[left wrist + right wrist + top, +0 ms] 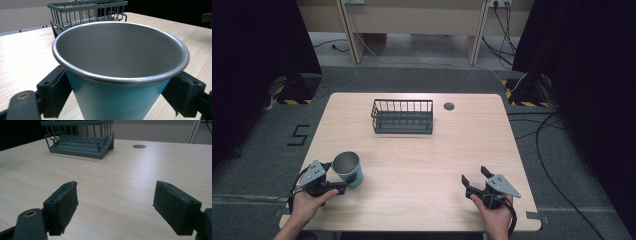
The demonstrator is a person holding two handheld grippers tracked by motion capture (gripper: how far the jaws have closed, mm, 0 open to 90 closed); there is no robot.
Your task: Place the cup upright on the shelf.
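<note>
Left tool (339, 176): held in the person's left hand (307, 202) at the near-left corner of the counter (422, 160), its jaws set on either side of a teal metal cup (348, 169). In the left gripper view the black pads (58, 92) sit against the cup's (120, 75) tapered wall on both sides just under the rolled rim, so the tool is pinching the cup. The cup stands upright on the counter with its mouth open to the top; the inside is bare grey metal, the outside teal. Right tool (473, 179): held in the person's right hand (496, 212) at the near-right part of the counter, well apart from the cup. Its jaws are spread wide with bare wood between them, as the right gripper view confirms (115, 207). A dark wire basket (402, 116) stands at the far middle of the counter, apart from both tools. A round cable hole (449, 106) lies just beside the basket on its right.
</note>
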